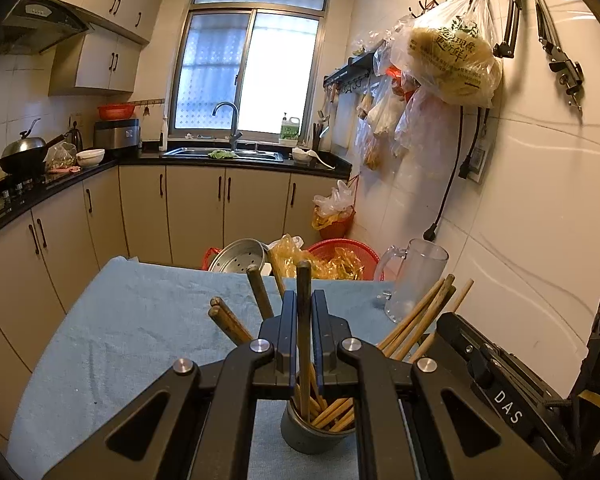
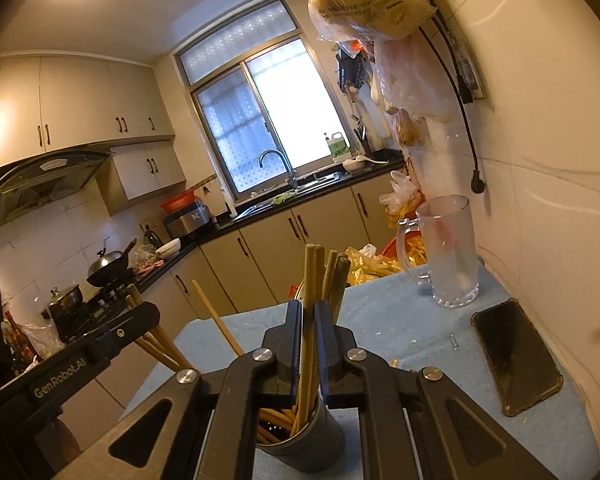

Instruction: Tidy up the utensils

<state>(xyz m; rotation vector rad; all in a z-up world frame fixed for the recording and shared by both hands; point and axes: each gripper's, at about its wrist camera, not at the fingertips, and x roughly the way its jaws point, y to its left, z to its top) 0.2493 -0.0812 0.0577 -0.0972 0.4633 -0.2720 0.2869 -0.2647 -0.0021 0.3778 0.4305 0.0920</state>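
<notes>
A grey cup (image 1: 308, 436) (image 2: 312, 444) full of several wooden chopsticks stands on the blue cloth of the table (image 1: 120, 340), right below both grippers. My left gripper (image 1: 304, 296) is shut on one dark chopstick (image 1: 304, 276) that stands upright with its lower end in the cup. My right gripper (image 2: 309, 312) is shut on a pair of lighter chopsticks (image 2: 314, 268), which also reach down into the cup. Other chopsticks lean out to both sides. The two grippers are close together; the right one's black housing (image 1: 500, 396) shows at the right of the left wrist view.
A clear glass mug (image 2: 448, 248) stands at the table's far right by the tiled wall. A dark phone (image 2: 516, 356) lies on the cloth near it. Beyond the far edge sit a metal steamer pot (image 1: 240, 256) and a red basket (image 1: 348, 256). Plastic bags (image 1: 452, 52) hang overhead.
</notes>
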